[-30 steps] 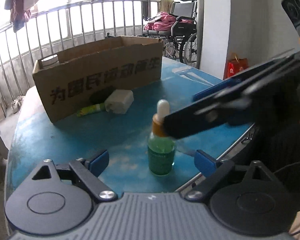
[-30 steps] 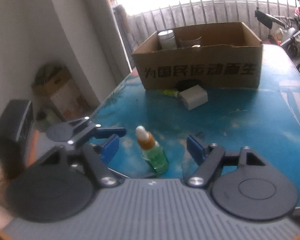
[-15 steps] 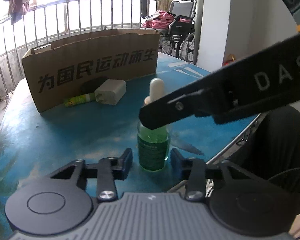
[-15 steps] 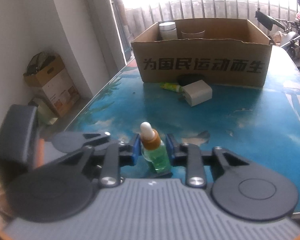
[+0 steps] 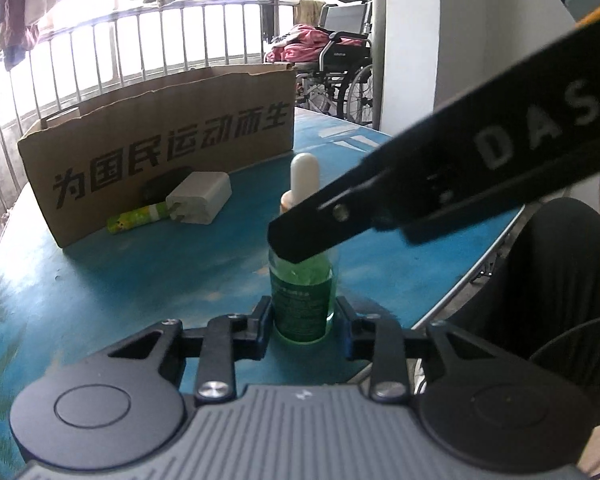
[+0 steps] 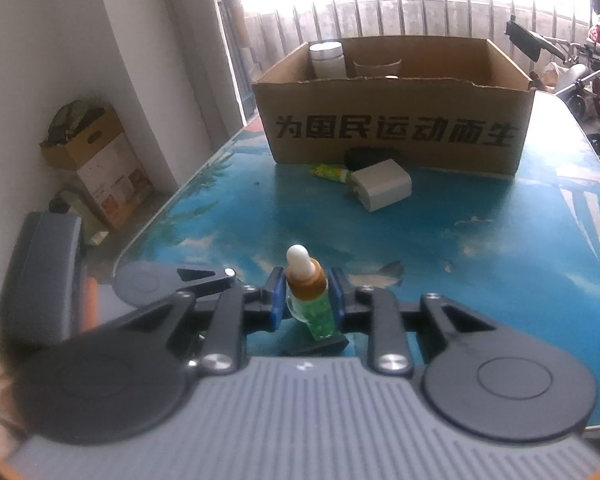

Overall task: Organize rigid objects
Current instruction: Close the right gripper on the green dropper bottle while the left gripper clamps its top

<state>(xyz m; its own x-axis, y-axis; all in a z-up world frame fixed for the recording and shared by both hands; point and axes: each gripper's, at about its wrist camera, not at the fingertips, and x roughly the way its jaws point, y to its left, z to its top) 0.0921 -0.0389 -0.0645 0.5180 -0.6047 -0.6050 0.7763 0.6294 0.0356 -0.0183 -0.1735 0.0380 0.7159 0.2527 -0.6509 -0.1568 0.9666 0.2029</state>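
Near the table edge, dropper bottle stands.

left tongs closing, right tongs clamped

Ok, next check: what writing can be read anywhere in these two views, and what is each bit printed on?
"为国民运动而生": black print on the front of the cardboard box.
"DAS": white letters on the right gripper, seen from the left wrist; it may run on out of frame.
Dropper bottle: label print too small to read.
Small carton on the floor: print too blurred to read.
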